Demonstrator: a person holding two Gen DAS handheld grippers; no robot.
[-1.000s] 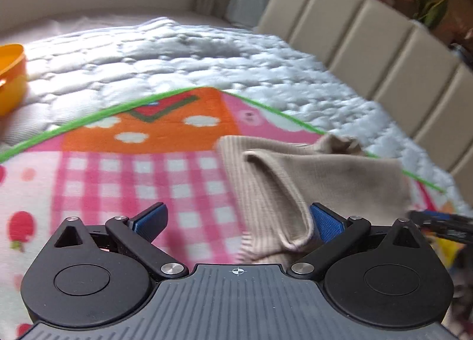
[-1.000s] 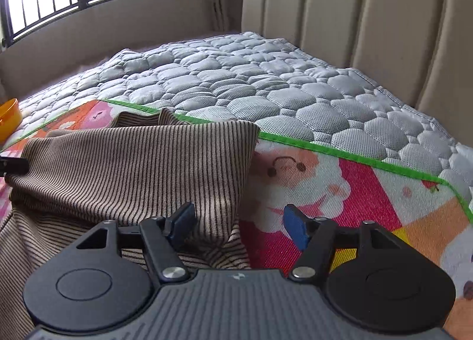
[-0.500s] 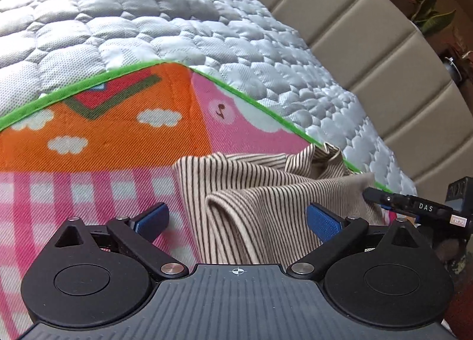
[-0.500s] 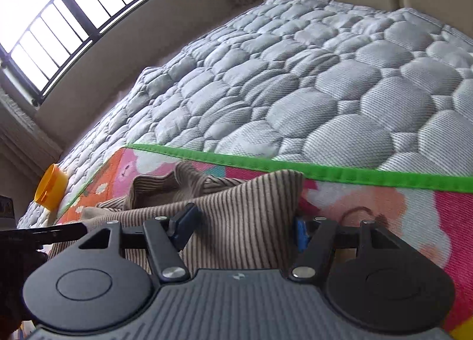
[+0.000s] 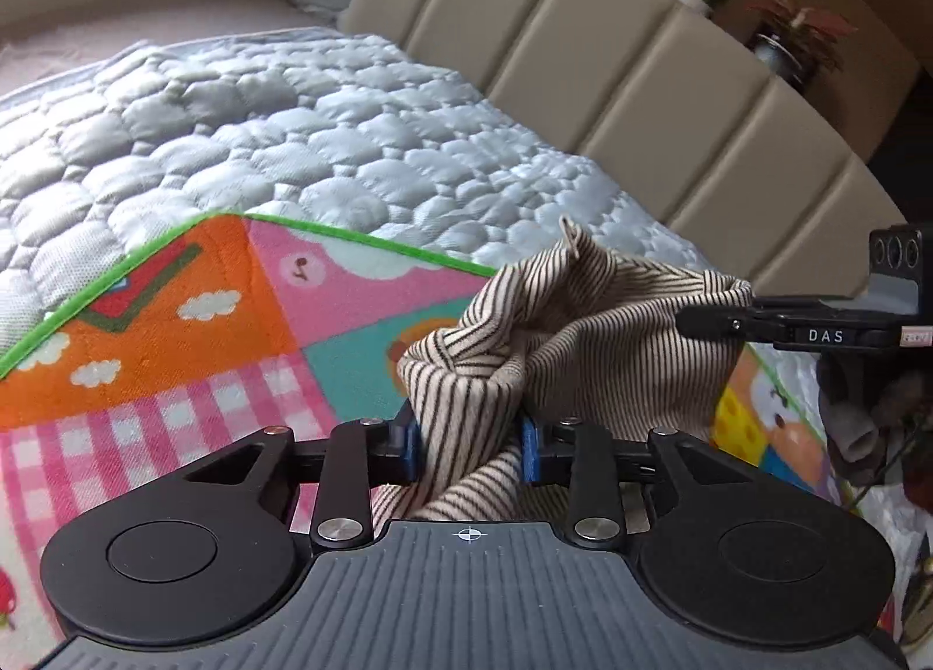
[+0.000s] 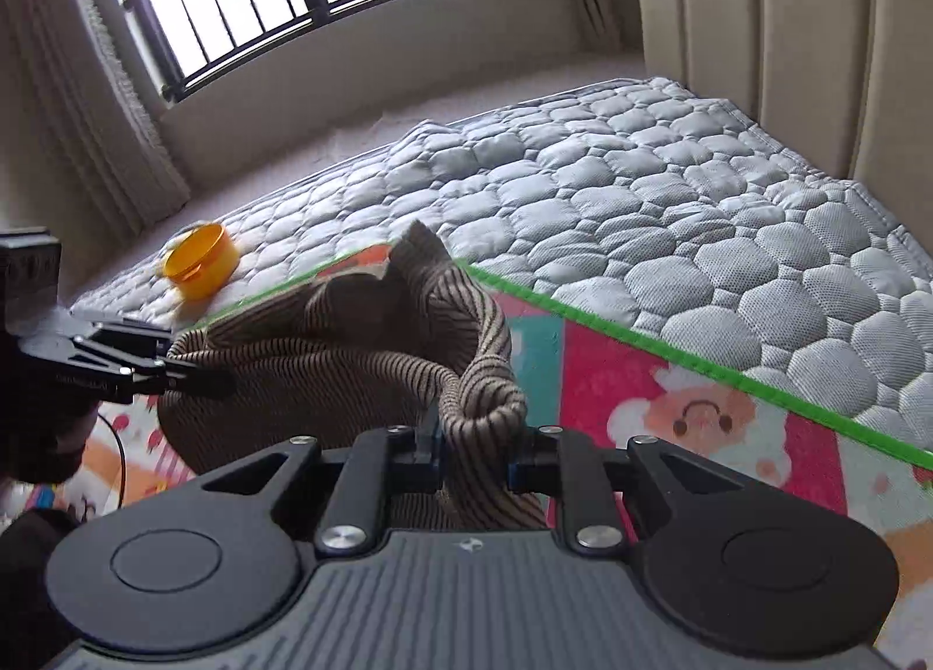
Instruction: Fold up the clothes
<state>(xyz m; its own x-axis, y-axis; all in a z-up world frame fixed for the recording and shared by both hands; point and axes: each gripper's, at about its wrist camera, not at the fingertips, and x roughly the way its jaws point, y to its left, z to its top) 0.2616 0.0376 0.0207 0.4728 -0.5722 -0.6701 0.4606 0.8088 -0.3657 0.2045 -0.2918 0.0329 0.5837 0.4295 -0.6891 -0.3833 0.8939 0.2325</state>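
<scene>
Fold step underway: my left gripper (image 5: 469,448) & right gripper (image 6: 473,454) both clamped on striped top (image 5: 583,337), lifted off play mat (image 5: 175,332). Next, prob carry edge across evenly.

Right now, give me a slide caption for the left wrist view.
Left tongs shut on a striped garment, lifted above the colourful play mat.

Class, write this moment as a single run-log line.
left tool: shut on striped garment | right tool: shut on same garment | garment: bunched, lifted above play mat
</scene>
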